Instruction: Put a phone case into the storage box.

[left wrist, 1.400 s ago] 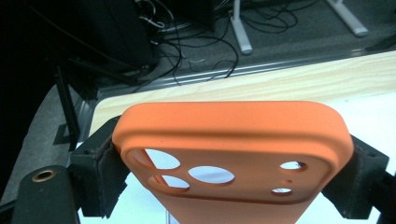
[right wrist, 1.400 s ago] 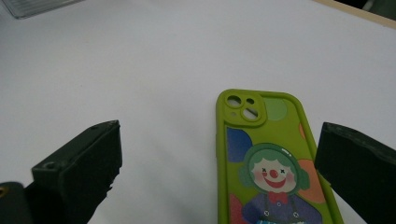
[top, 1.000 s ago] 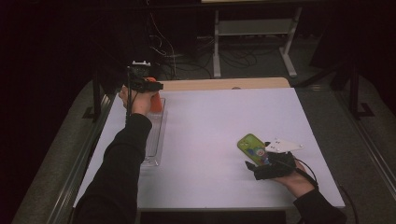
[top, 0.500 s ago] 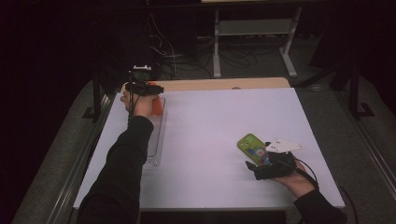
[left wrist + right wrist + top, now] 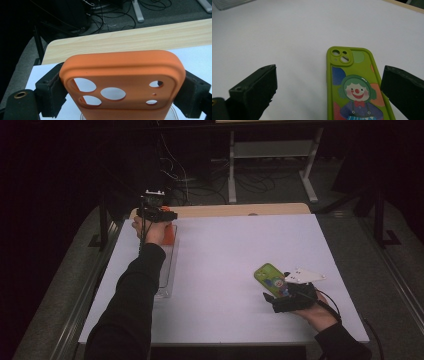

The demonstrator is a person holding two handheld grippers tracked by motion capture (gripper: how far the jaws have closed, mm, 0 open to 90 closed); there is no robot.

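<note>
An orange phone case (image 5: pixel 120 70) with camera cut-outs stands upright between the jaws of my left gripper (image 5: pixel 122 82), whose pads touch both of its long edges. These jaws have just been opening a little, with the case still between them. In the high view this left gripper (image 5: pixel 157 215) holds the orange case (image 5: pixel 169 232) at the table's far left, over the far end of a clear tray (image 5: pixel 167 270). My right gripper (image 5: pixel 329 82) is open near the front right. A green clown-print phone case (image 5: pixel 354 87) lies flat on the white surface, nearer its right jaw, and shows in the high view as the green case (image 5: pixel 270 277) beyond the right gripper (image 5: pixel 280 292).
The white table cover (image 5: pixel 235 255) spans most of the table. A wooden strip (image 5: pixel 240 210) runs along the far edge. Beyond it are cables and a shelf frame (image 5: pixel 270 150) on the dark floor.
</note>
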